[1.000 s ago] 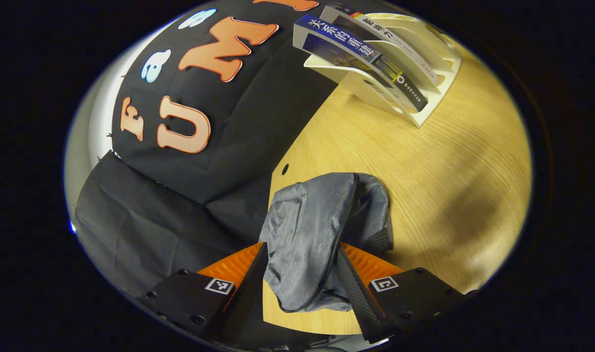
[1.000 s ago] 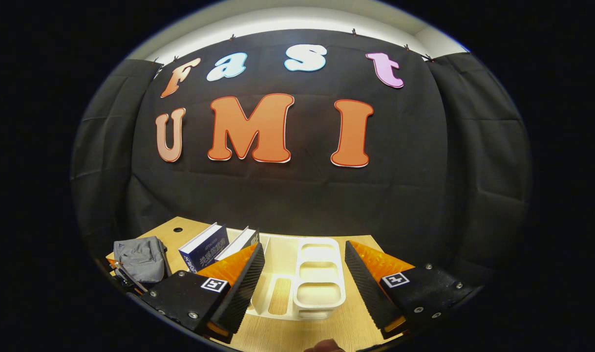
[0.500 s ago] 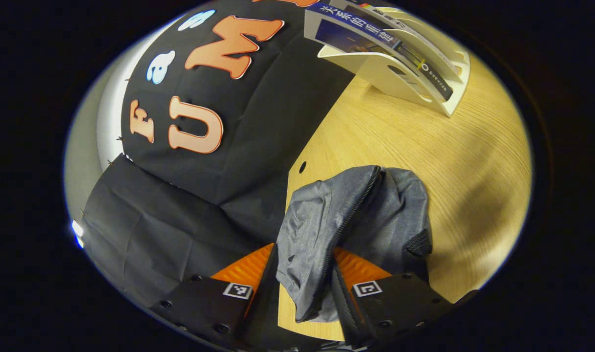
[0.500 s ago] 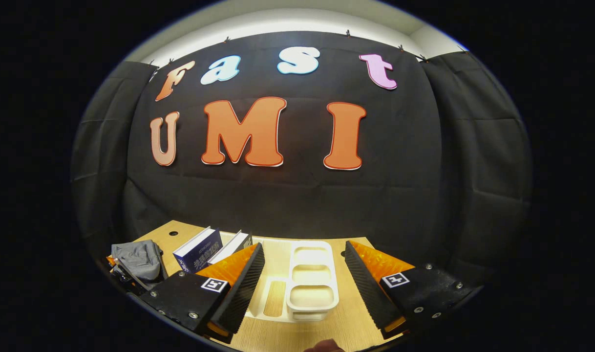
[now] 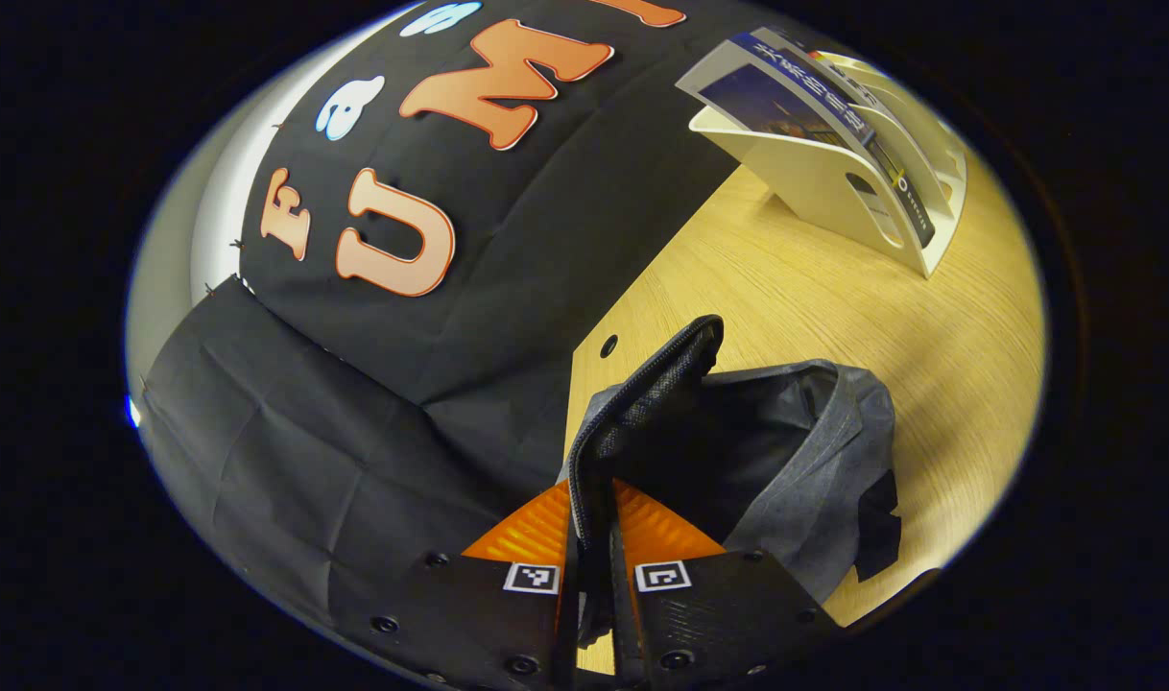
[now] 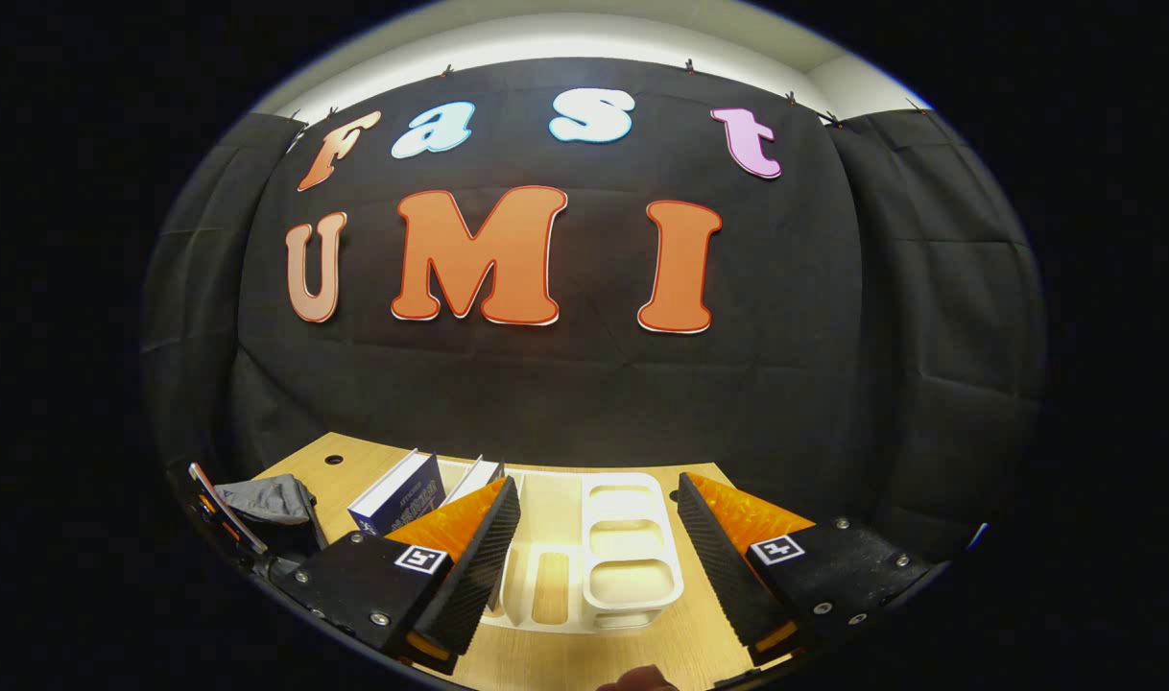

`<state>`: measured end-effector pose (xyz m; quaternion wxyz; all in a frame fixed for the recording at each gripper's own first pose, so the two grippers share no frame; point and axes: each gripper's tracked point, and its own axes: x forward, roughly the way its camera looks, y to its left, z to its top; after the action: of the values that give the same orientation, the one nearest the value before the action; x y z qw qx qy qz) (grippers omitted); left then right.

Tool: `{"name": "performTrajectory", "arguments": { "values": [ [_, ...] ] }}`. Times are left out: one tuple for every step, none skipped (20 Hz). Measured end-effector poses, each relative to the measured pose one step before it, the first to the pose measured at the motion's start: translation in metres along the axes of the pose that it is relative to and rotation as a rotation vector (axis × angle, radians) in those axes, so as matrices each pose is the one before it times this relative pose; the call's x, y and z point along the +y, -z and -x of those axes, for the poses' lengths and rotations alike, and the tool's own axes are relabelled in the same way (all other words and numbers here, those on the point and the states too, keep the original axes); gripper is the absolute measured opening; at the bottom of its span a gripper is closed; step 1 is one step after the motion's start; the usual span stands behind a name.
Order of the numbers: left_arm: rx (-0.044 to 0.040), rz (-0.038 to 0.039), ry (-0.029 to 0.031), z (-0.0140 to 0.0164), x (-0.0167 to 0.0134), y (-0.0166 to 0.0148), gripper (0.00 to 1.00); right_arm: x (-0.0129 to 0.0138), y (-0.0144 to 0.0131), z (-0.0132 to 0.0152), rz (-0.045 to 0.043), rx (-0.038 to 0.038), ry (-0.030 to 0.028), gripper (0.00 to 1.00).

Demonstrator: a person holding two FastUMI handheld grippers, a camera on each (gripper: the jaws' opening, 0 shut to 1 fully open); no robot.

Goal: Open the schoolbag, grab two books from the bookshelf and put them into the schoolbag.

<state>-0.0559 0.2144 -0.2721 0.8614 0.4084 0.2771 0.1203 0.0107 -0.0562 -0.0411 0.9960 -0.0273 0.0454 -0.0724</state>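
Left gripper view: left gripper at 6 o'clock, fingers drawn nearly together and pinching the zippered edge of the schoolbag between them. Pinched flap stands up from the fingers toward 12 o'clock, zipper teeth visible along its rim. Bag mouth gapes to the 3 o'clock side of the flap, dark lining showing inside. Rest of the grey bag slumps on the wooden table, a black strap end hanging at about 4 o'clock. Small round hole in the table just beyond the flap's top.

Bookshelf, a white slotted rack, sits at 1 o'clock, well apart from the bag. Blue book leans in its nearest slot; white book is just behind it, mostly hidden.

Right gripper view: right gripper at 6 o'clock, fingers spread wide with nothing between them, hovering above the table. Bookshelf lies straight ahead between the fingers, empty slots facing the camera. Blue book and white book lean in the slots at 8 o'clock, partly behind the near finger. Schoolbag farther out at 8 o'clock, a rod-like part of the other gripper rig beside it; cannot tell more at that size. A fingertip of the person peeks in at 6 o'clock.
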Motion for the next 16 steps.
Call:
{"name": "performTrajectory", "arguments": {
  "values": [
    [-0.01191,0.01285,0.00547,-0.00172,0.01059,-0.00157,0.12,0.00613,-0.00155,0.00102,0.0027,0.00091,0.00285,0.99],
    [-0.01314,0.01646,0.00787,-0.001,0.00874,-0.00392,0.1,0.00657,-0.00228,0.00034,0.00433,-0.00039,0.004,0.98],
    [-0.01438,0.02266,0.01,-0.00089,0.00875,-0.00236,0.1,0.00734,-0.00179,0.00019,0.00513,0.00207,0.00148,0.98],
    [-0.01382,0.02433,0.01044,-0.00172,0.01016,-0.004,0.1,0.00783,-0.00358,-0.00017,0.00611,-0.00231,0.00029,0.99],
    [-0.01558,0.02304,0.01339,-0.00149,0.01037,-0.00393,0.1,0.00825,-0.00264,-0.00059,0.00889,0.00041,0.00187,0.98],
    [-0.0128,0.01805,0.01753,-0.00138,0.00923,-0.00461,0.1,0.0079,-0.00286,-0.00018,0.00776,-0.00126,-0.0006,0.99],
    [-0.01578,0.0128,0.01892,-0.00077,0.0086,-0.00385,0.1,0.00884,-0.00275,0.00043,0.00746,0.00032,-0.00087,0.99],
    [-0.01076,0.0104,0.01732,-0.00123,0.00735,-0.00299,0.09,0.00811,-0.00337,-0.00022,0.0049,-0.00173,-0.0005,0.98],
    [-0.02105,0.01879,0.02471,-0.00148,0.00674,-0.00318,0.09,0.00788,-0.00378,-0.00019,0.00514,-0.0026,-0.0022,0.98],
    [-0.00269,0.02264,0.01819,-0.00227,0.00642,-0.00588,0.09,0.00835,-0.00492,-0.00138,0.00931,-0.0032,0.00262,0.98],
    [-0.00195,0.02281,0.03278,-0.00442,0.0037,0.00513,0.07,0.00574,-0.00338,-0.00039,0.01037,-0.00259,0.00212,0.99],
    [-0.00534,0.02523,0.02081,-0.00162,0.0052,-0.00154,0.08,0.0062,-0.0041,-0.00019,0.00835,-0.00125,0.00589,0.99],
    [0.00174,0.01982,0.02893,-0.0032,0.00435,0.00074,0.06,0.00607,-0.00274,-0.00116,0.00405,0.00234,0.00398,0.98],
    [-0.00204,0.02102,0.02609,-0.00167,0.00444,-0.00153,0.06,0.00612,-0.00334,-0.00105,0.00303,0.00453,0.00406,0.98],
    [0.00014,0.02387,0.03151,-0.00276,0.00389,-0.00161,0.06,0.00494,-0.00249,-0.00113,0.00629,0.00376,0.00214,0.98],
    [0.00237,0.02018,0.03389,-0.00414,0.00137,-0.00157,0.05,0.00666,-0.00308,-0.00211,0.01469,0.00709,-0.00257,0.98]
  ]
}}
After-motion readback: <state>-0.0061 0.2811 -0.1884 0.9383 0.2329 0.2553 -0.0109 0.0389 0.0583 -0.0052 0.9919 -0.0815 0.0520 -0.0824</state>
